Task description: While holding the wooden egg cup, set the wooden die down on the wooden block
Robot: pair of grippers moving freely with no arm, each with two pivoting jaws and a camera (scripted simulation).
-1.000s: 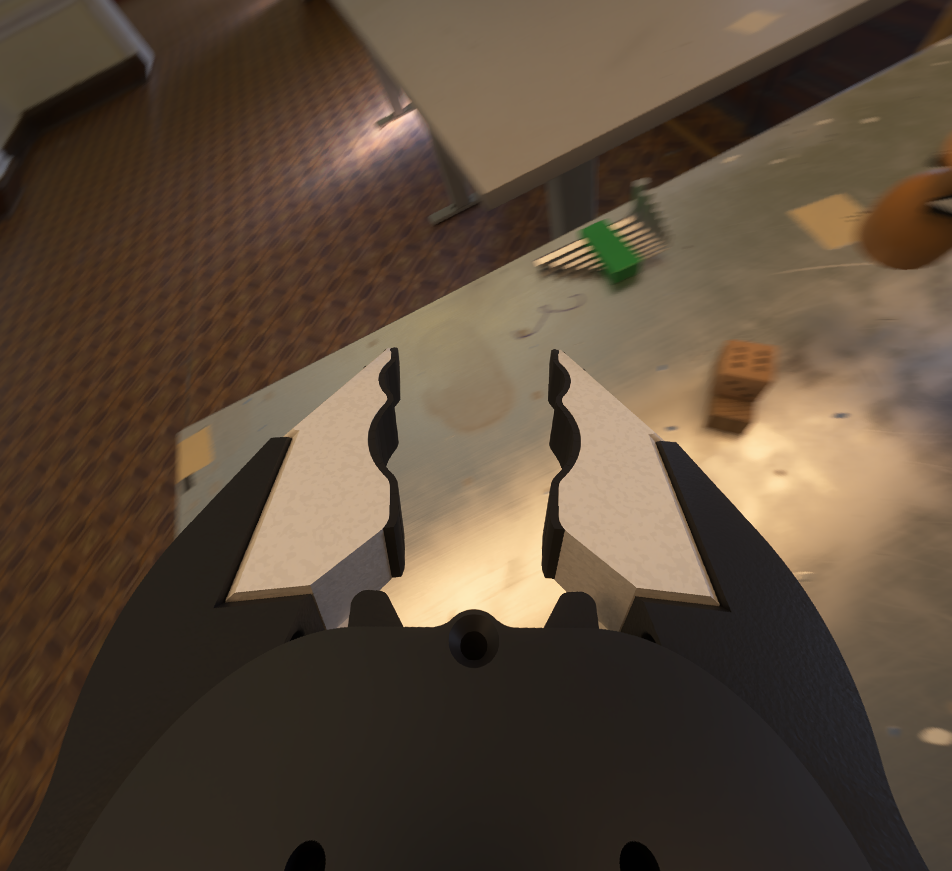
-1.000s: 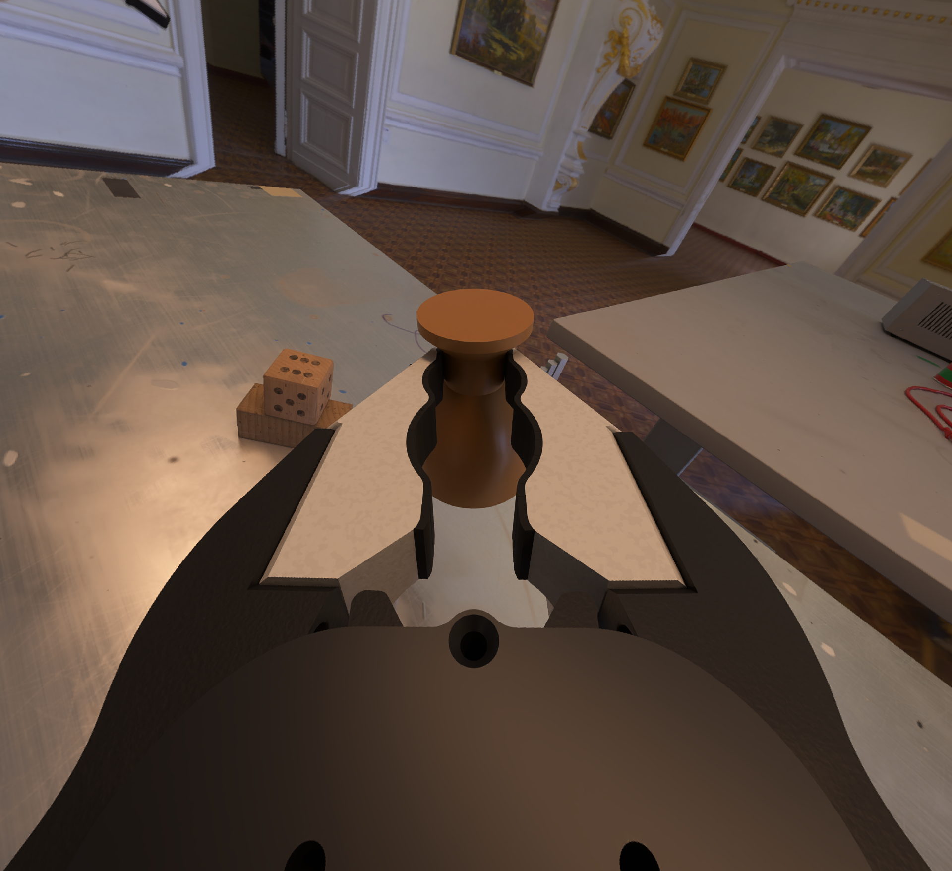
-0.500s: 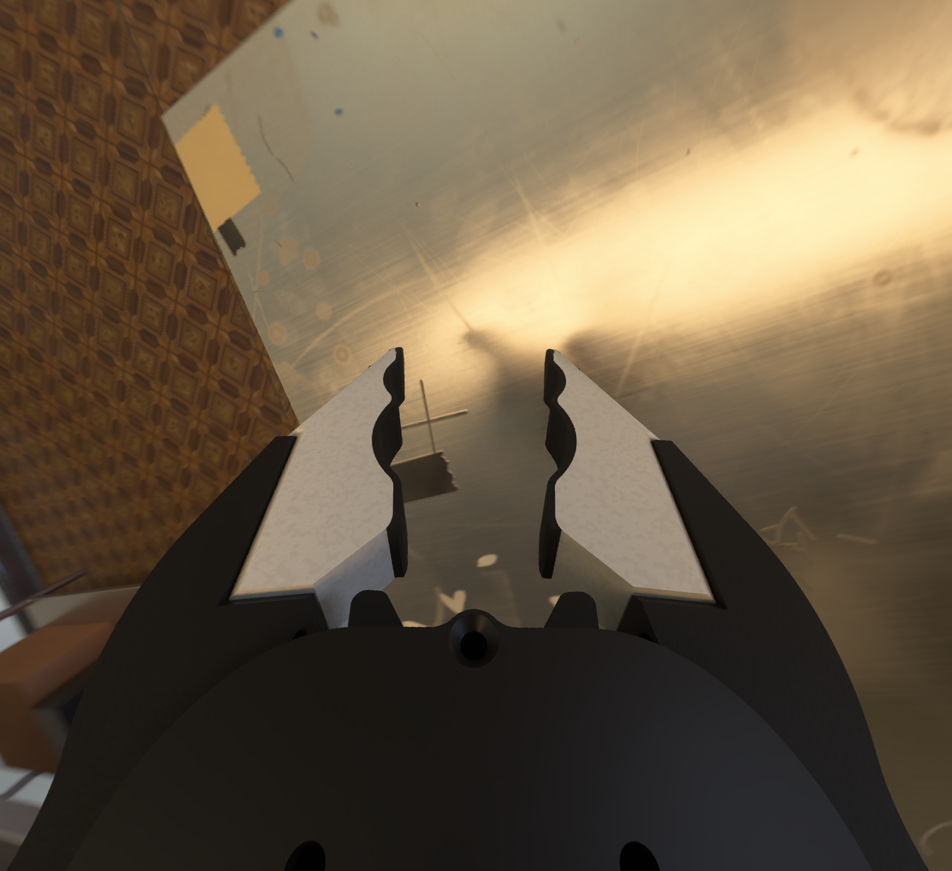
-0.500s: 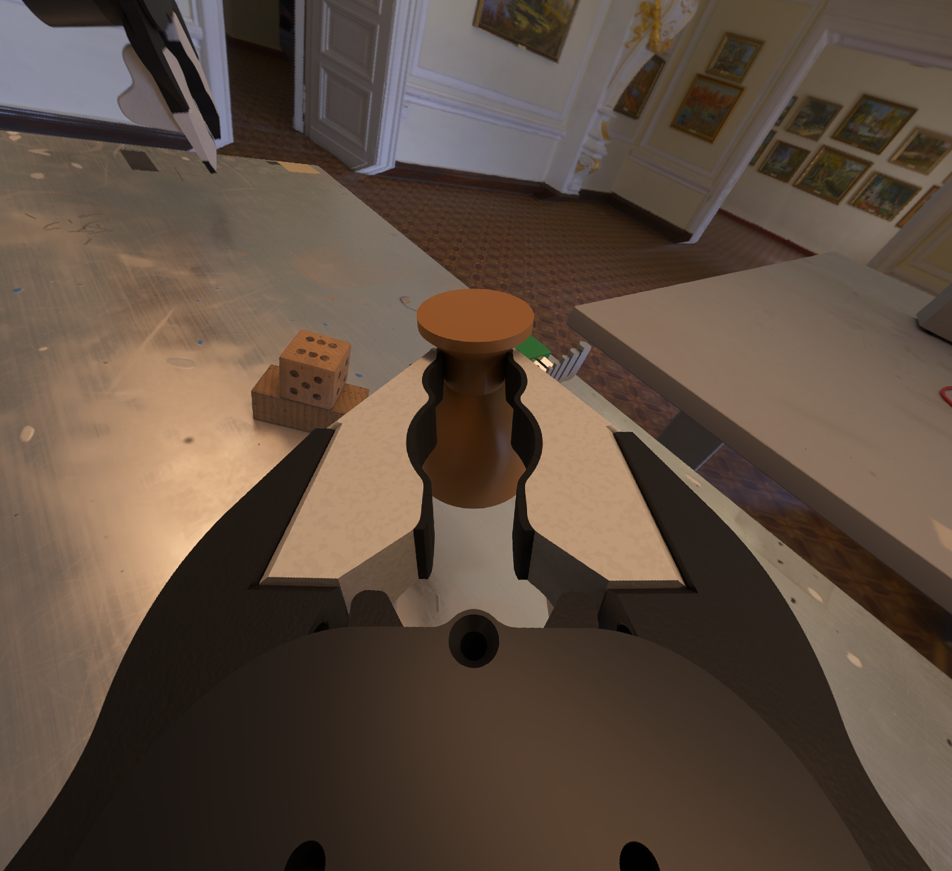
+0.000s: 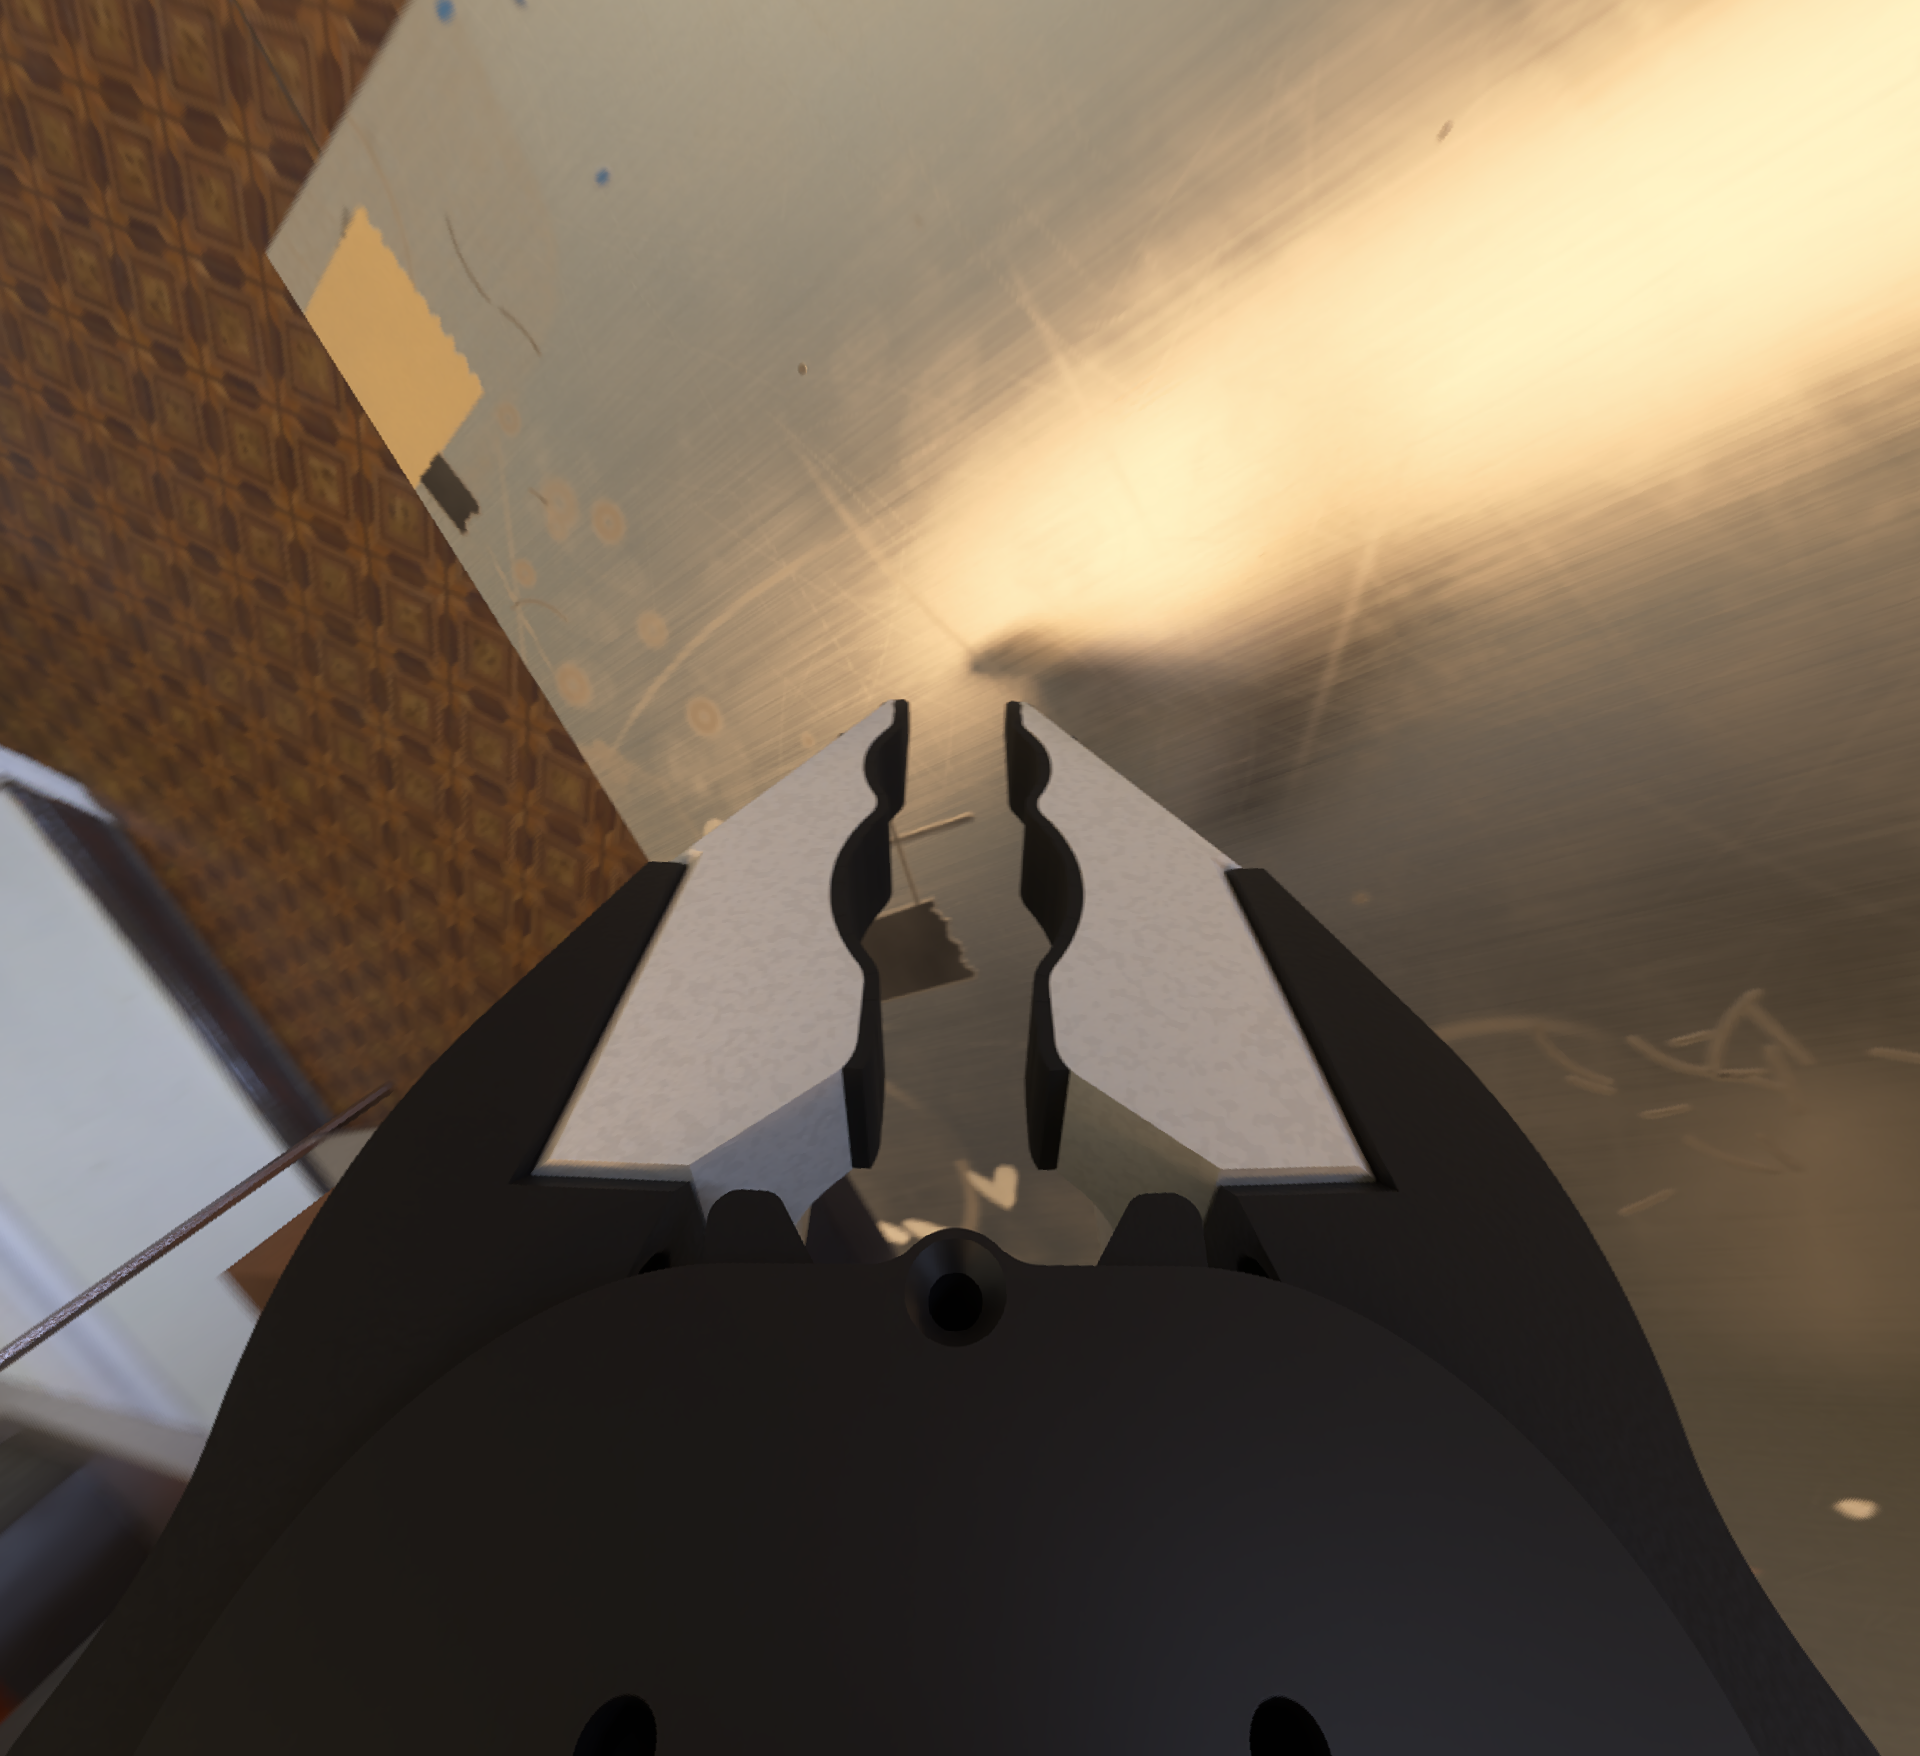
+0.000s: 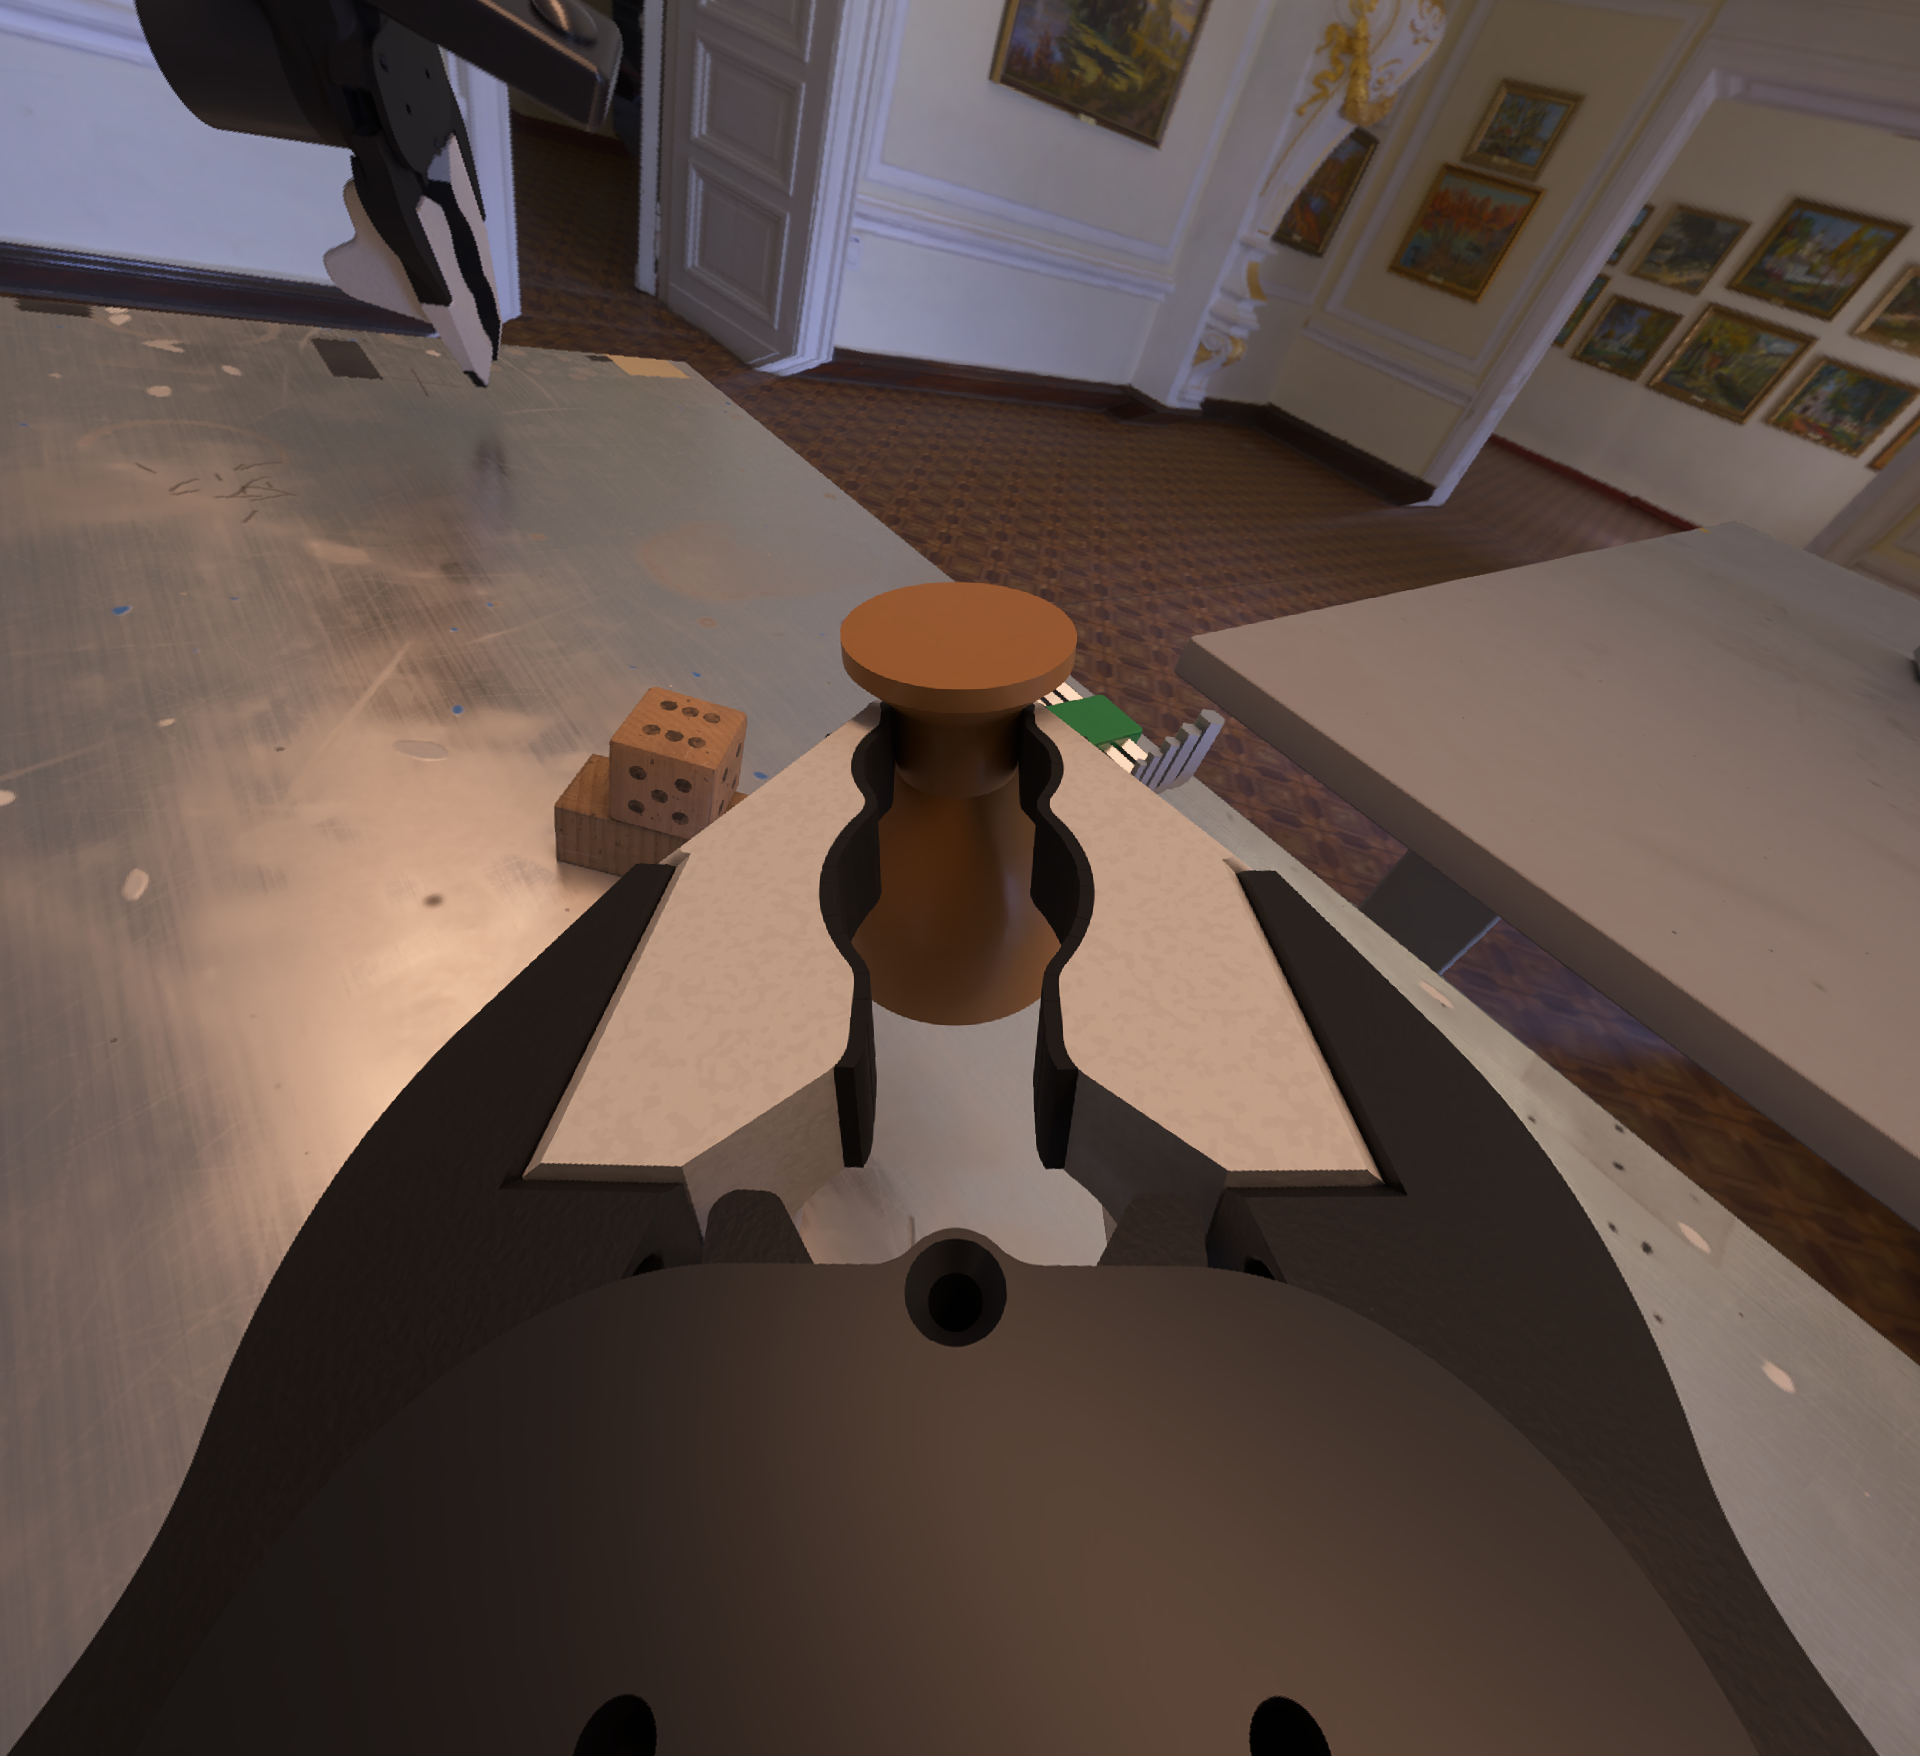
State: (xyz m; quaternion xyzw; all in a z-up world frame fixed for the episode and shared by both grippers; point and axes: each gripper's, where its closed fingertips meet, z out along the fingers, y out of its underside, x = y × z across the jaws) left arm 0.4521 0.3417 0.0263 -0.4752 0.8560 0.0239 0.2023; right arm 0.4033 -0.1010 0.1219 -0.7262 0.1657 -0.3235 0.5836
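Note:
In the right wrist view my right gripper (image 6: 956, 719) is shut on the stem of the brown wooden egg cup (image 6: 956, 646), whose round foot points away from me. The wooden die (image 6: 675, 756) sits on the flat wooden block (image 6: 587, 823) on the metal table (image 6: 260, 771), just left of my right fingers. My left gripper (image 6: 468, 345) hangs above the table's far side, well away from the die. In its own view, the left gripper (image 5: 956, 714) is empty with its jaws drawn almost together above bare tabletop (image 5: 1143, 252).
A green part with metal pins (image 6: 1096, 719) lies at the table edge behind the egg cup. A second grey table (image 6: 1558, 719) stands to the right across a gap of patterned floor. Tan tape (image 5: 395, 345) marks the table corner under the left gripper.
My left gripper has left the die on the block, swung to the table's far corner and narrowed its jaws. The right gripper keeps hold of the egg cup and has shifted slightly.

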